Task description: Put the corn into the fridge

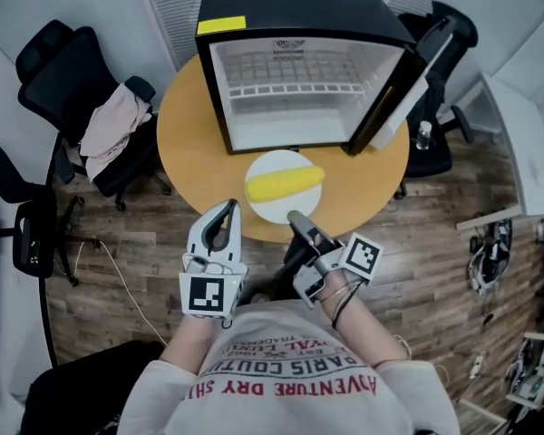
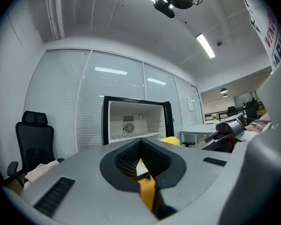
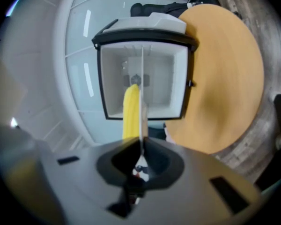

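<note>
The corn (image 1: 285, 184) is laid crosswise on the white plate (image 1: 267, 210), just ahead of the right gripper (image 1: 296, 217). The left gripper (image 1: 228, 207) is held farther off. Both pairs of jaws are seen pressed together, with nothing held.

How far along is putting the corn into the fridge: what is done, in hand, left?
Done: the mini fridge stands open, its shelf bare. In hand: nothing; the corn lies on the white plate, and the left gripper and right gripper are shut and empty, not on the corn. Left: grasp the corn and set it inside.
</note>
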Demonstrator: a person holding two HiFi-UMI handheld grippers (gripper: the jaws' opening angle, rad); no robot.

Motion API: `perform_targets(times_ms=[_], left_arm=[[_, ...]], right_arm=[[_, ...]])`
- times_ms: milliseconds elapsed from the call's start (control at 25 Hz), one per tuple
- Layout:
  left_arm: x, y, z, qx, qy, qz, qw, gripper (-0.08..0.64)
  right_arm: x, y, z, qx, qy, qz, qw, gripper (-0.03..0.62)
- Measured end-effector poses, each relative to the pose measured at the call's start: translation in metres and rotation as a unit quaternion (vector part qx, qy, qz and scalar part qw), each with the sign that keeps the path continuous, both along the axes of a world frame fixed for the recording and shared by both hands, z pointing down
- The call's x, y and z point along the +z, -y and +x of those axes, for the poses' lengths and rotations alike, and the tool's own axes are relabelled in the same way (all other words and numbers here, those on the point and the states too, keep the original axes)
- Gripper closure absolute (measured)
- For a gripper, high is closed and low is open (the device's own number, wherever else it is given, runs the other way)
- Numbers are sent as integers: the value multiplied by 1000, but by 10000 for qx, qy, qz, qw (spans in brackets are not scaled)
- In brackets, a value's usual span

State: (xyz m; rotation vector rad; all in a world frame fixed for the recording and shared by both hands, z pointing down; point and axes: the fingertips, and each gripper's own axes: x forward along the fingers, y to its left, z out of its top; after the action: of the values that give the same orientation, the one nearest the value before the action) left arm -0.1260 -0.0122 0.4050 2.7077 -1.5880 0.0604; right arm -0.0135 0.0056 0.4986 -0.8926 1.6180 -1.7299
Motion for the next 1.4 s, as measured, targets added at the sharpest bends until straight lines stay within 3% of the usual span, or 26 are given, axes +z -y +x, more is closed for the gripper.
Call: perform_targets(times_ms=[600,960,1400], left_arm=[[-5,109,67,-926,-25,85,9957,535],[-7,149,85,-775,12,101,9969,535],[-4,179,87,-506,84,66,9987,535]], right_arm=[[-21,139,63,-932,-15,176,9955,551],[-20,185,85,-636,73,92,9979,551],[-3,220,79,-287,50,-255,9993,551]])
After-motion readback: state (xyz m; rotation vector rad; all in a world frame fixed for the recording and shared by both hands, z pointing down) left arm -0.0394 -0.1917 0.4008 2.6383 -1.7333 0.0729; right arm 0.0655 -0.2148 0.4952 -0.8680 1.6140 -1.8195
